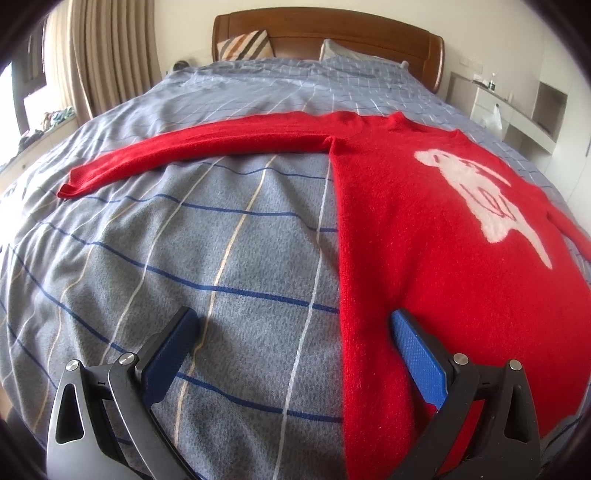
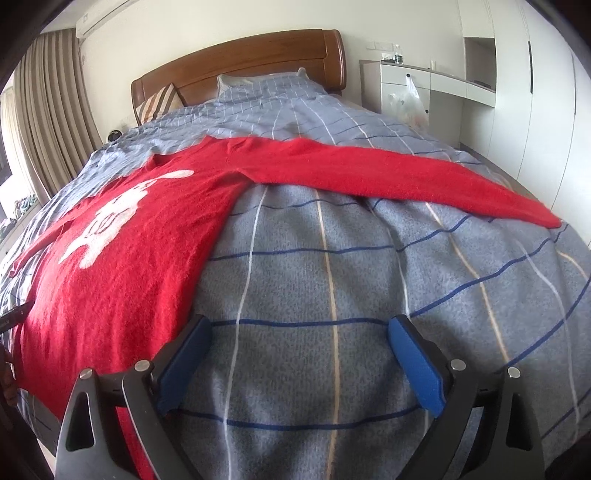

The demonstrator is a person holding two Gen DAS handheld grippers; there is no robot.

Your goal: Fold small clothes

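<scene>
A red sweater point(image 1: 424, 236) with a white animal figure on its front lies flat on the blue-grey checked bedspread point(image 1: 207, 236). One long sleeve point(image 1: 192, 147) stretches out to the left in the left wrist view. My left gripper point(image 1: 291, 325) is open and straddles the sweater's left edge near the hem, its right pad over the red knit. In the right wrist view the sweater point(image 2: 122, 258) lies to the left and its other sleeve point(image 2: 406, 177) runs out to the right. My right gripper point(image 2: 299, 328) is open over bare bedspread point(image 2: 332, 266), just right of the sweater's edge.
A wooden headboard point(image 1: 325, 33) and pillows point(image 1: 245, 44) stand at the far end of the bed. Beige curtains point(image 1: 107, 59) hang at the left. White cabinets point(image 2: 480, 96) with a hanging plastic bag point(image 2: 410, 99) line the right wall.
</scene>
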